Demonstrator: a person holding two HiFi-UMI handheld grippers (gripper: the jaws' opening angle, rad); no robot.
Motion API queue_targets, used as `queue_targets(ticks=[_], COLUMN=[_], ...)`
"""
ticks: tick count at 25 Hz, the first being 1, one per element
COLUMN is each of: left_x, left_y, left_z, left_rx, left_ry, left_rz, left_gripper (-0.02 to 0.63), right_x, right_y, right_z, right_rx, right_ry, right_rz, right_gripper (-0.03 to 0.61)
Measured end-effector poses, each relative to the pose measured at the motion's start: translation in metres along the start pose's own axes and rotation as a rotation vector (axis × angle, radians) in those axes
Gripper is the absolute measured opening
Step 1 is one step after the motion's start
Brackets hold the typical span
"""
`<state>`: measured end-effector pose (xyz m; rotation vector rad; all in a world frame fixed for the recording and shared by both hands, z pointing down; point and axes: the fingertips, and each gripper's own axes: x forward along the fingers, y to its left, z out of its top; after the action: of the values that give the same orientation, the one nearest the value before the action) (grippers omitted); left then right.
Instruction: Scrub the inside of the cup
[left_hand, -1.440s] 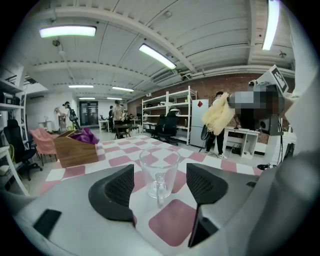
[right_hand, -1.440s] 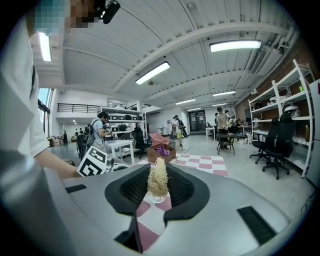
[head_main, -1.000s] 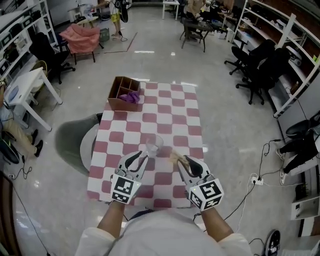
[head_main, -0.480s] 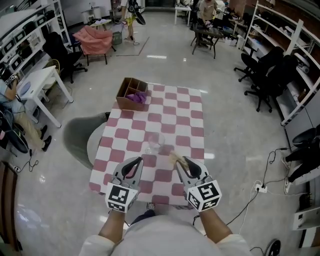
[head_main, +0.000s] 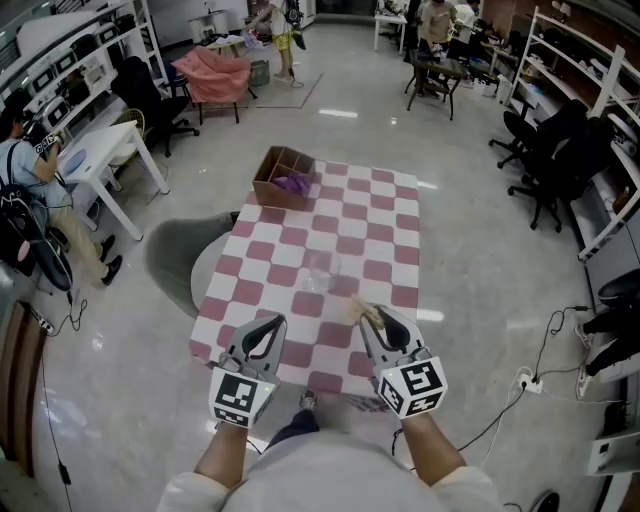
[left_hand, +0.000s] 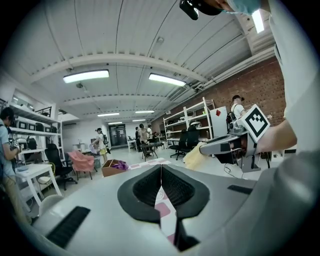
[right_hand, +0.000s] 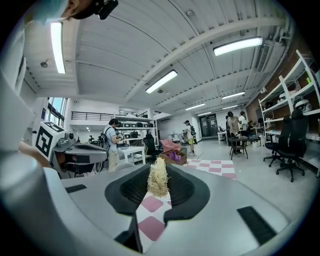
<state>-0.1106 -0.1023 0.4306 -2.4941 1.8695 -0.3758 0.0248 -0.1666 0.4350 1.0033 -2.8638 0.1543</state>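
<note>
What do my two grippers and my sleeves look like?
Both the left gripper and the right gripper have light grey bodies with black ribbed inner faces, each carrying a white cube printed with black square markers. The sleeves are cream-white.

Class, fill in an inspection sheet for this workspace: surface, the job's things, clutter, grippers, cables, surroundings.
Surface: table under a pink-and-white checked cloth.
Job's things: clear cup mid-table; straw-coloured scrubber in the right hand-held gripper.
Clutter: cardboard box holding purple cloth, far left corner.
Grippers: left hand-held gripper shut, empty; right shut on the scrubber; both short of the cup.
Cables: power strip and cable on the floor, right of the table.
Surroundings: office chairs, shelving, people at the back.
</note>
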Motion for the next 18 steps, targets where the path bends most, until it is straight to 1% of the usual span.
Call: queue_targets(ticks=[7, 18], left_x=[-0.024, -0.052], left_y=[-0.021, -0.045], left_z=[0.010, 0.006], left_rx=[0.020, 0.014], left_ry=[-0.034, -0.027], left_rz=[0.017, 0.046], left_gripper=[0.032, 0.032], right_x=[-0.021, -0.053], right_y=[0.012, 0.019], right_z=[-0.001, -0.007], right_rx=[-0.006, -0.010], right_ry=[-0.007, -0.018], right_rz=[0.019, 0.005], right_gripper=[0.106, 0.106])
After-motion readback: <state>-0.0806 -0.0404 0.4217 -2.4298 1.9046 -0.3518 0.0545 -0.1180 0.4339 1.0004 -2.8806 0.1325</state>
